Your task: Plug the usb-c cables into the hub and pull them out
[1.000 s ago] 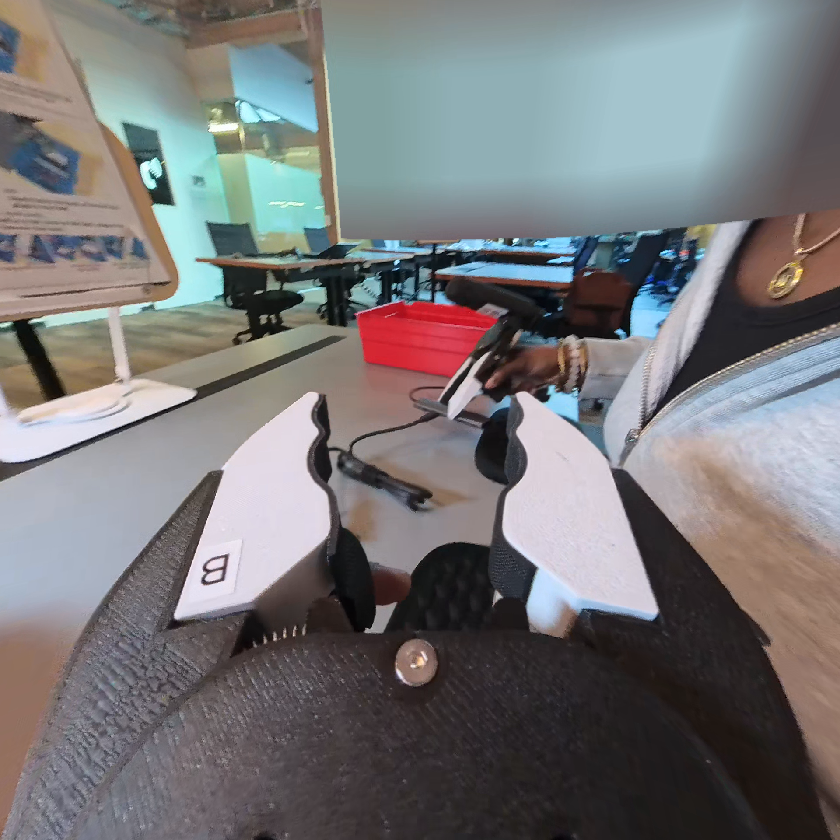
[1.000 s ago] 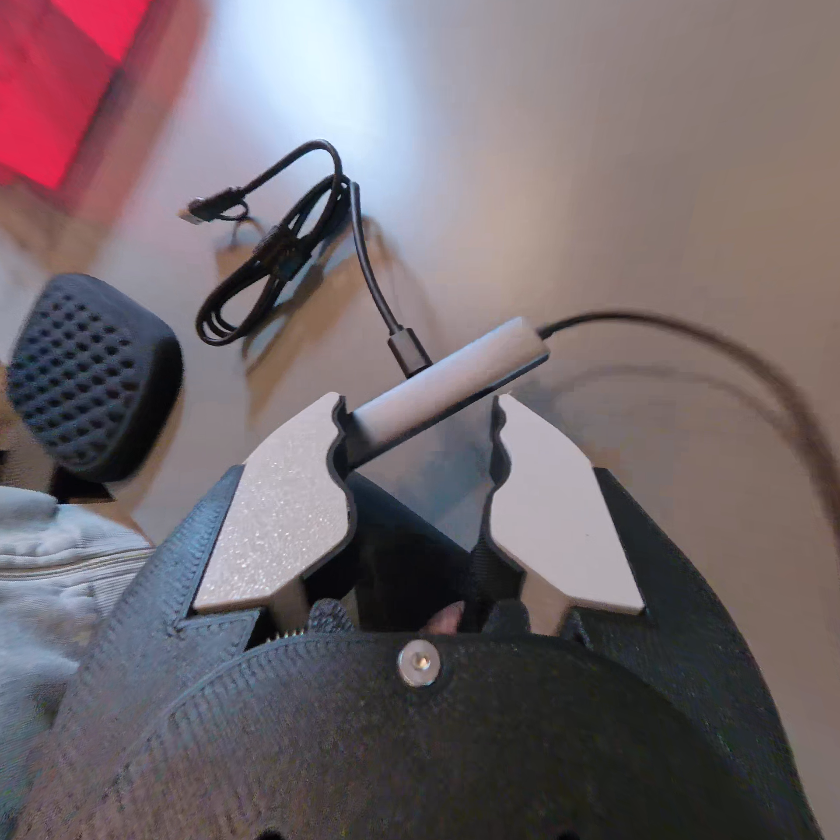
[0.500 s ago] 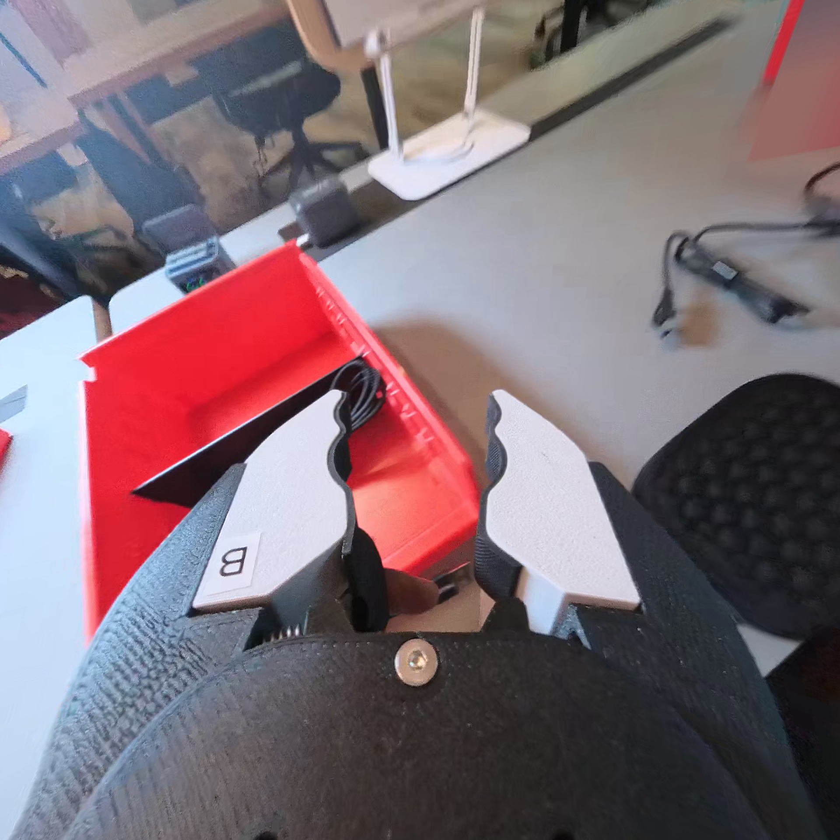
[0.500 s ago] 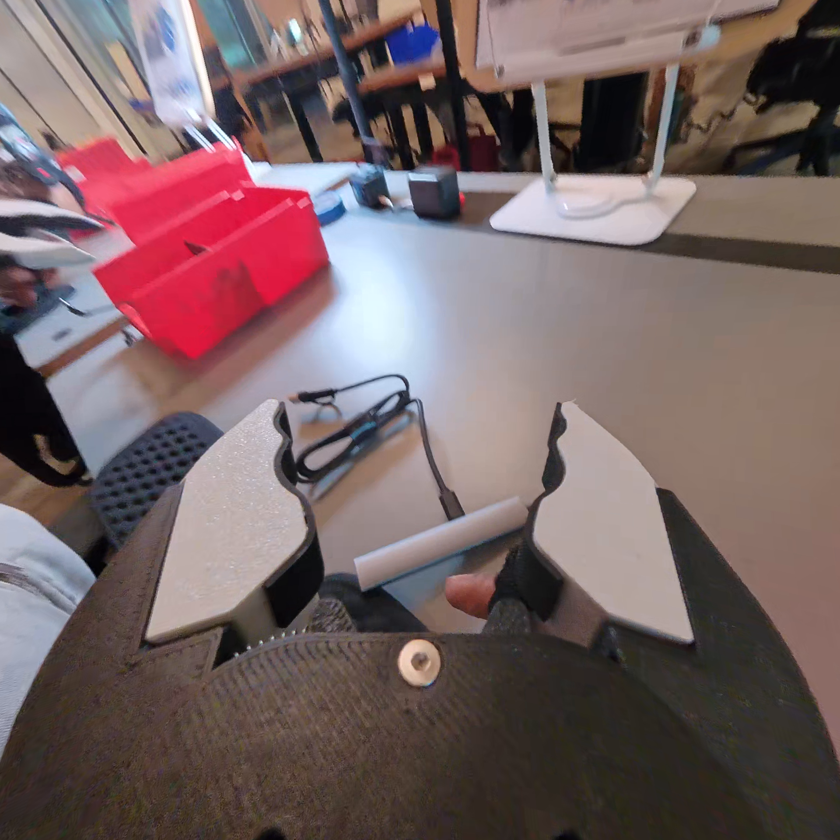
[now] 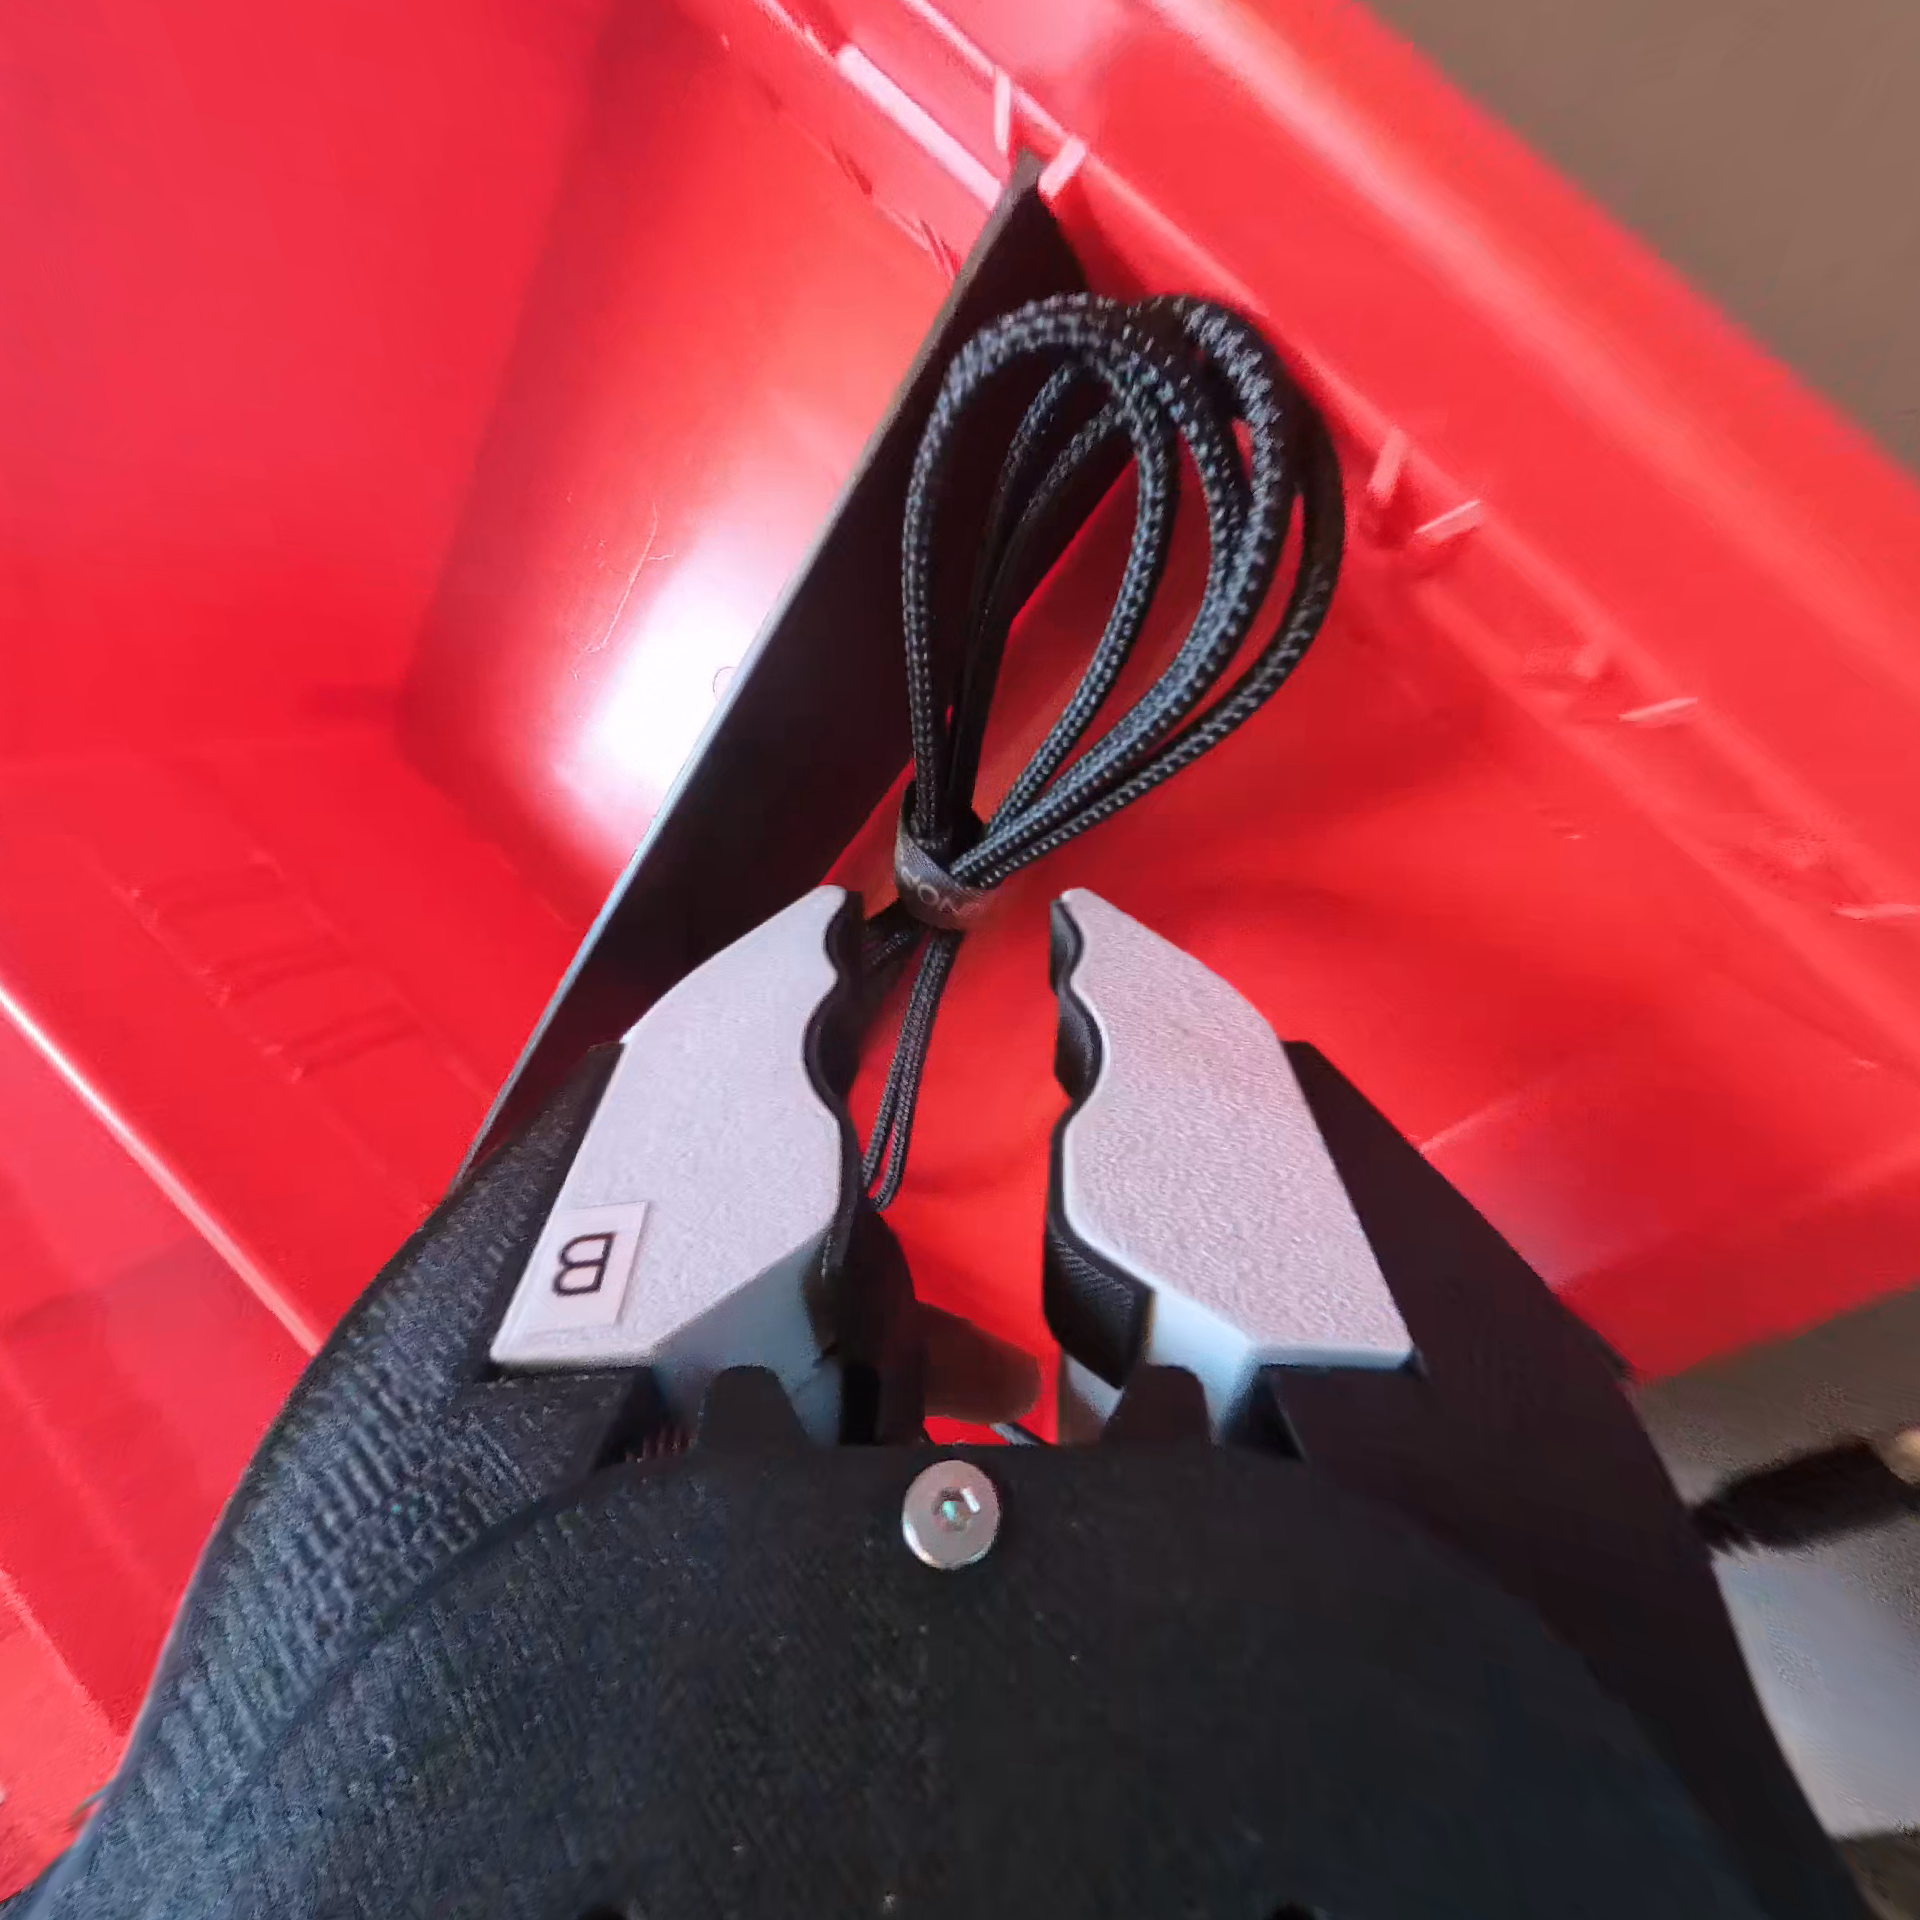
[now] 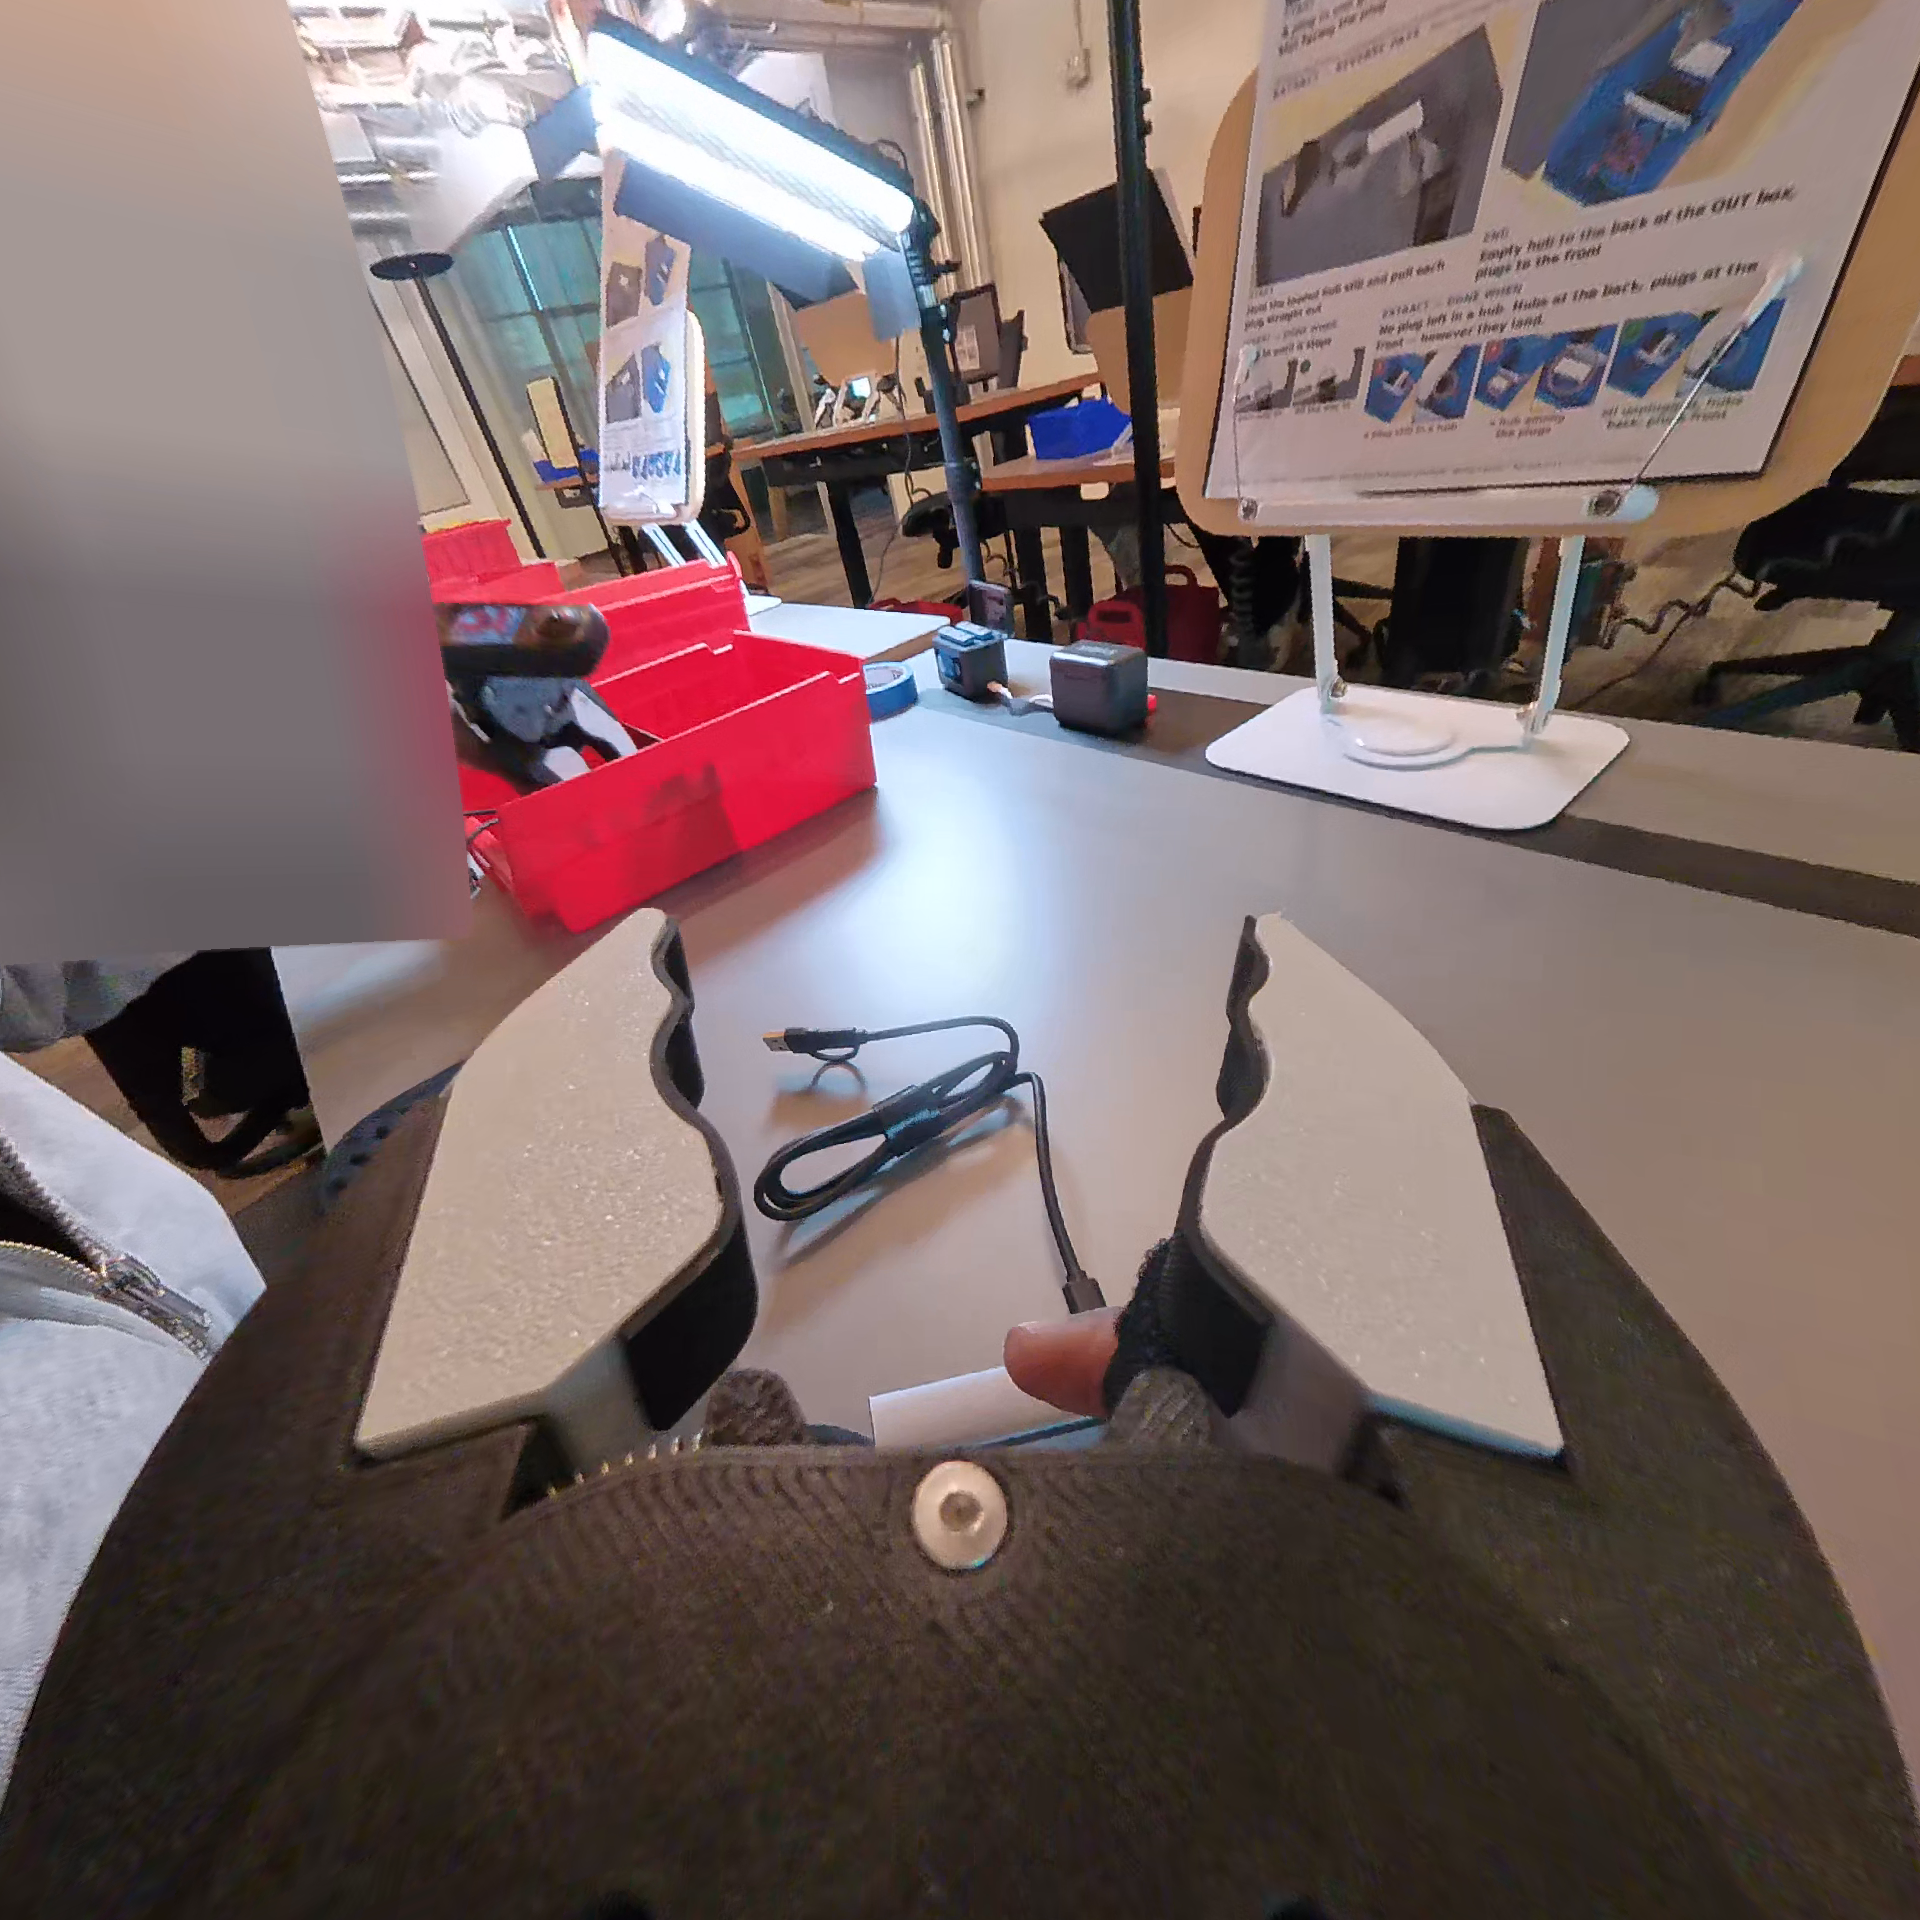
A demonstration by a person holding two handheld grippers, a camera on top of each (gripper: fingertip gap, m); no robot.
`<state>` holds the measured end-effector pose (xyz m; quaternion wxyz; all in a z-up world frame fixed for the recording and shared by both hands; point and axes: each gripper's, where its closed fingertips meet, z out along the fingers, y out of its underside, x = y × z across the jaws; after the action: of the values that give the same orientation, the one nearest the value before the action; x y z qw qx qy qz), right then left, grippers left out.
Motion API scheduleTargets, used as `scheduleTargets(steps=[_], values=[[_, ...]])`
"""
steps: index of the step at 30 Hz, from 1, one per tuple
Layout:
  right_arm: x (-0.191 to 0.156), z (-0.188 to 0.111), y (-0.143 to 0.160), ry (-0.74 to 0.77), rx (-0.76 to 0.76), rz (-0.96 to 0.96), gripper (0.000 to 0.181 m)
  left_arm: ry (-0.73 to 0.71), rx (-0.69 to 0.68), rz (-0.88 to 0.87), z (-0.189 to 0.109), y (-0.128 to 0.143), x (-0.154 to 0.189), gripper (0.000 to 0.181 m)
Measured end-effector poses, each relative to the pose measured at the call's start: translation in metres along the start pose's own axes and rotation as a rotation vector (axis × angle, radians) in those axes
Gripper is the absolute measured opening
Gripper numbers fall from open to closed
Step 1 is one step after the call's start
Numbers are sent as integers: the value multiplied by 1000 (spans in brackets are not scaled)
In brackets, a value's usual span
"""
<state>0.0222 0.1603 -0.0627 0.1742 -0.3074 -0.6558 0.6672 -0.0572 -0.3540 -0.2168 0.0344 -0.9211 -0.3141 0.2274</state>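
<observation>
In the left wrist view my left gripper is open and reaches down into the red bin. Its fingertips sit on either side of a black braided usb-c cable bundle tied with a strap; loose strands run between the fingers beside the left one. In the right wrist view my right gripper is wide open and empty above the table. A black cable lies coiled on the table and runs to the pale hub, which is mostly hidden under the gripper body. The left gripper shows in the red bin.
A black divider stands across the bin. On the grey table stand a white sign stand, two small charger blocks and a blue tape roll. More red bins stand behind. A person's grey sleeve is at the left. One gripper's finger ends stand about 55 cm off the other's. About 15 cm separates my right fingertips from the pale hub.
My left gripper swung left and dropped into the red bin, down to the cable bundle. My right gripper let go of the hub, opened wide and tilted up.
</observation>
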Motion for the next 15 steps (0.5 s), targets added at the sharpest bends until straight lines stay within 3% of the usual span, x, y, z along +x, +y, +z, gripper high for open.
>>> scheduleTargets(steps=[3,6,12,15], values=[[0,-4,-2,-1,10,-2,97,-35,-10,28,7,3,-4,23],[-2,-7,1,-6,-4,-8,93,-127,6,23,-11,2,-18,16],[-8,-6,0,-47,33,-13,81,-365,181,-89,-107,-16,-56,12],[-19,0,-5,-106,91,-26,77,-490,384,-168,-167,-40,-67,11]])
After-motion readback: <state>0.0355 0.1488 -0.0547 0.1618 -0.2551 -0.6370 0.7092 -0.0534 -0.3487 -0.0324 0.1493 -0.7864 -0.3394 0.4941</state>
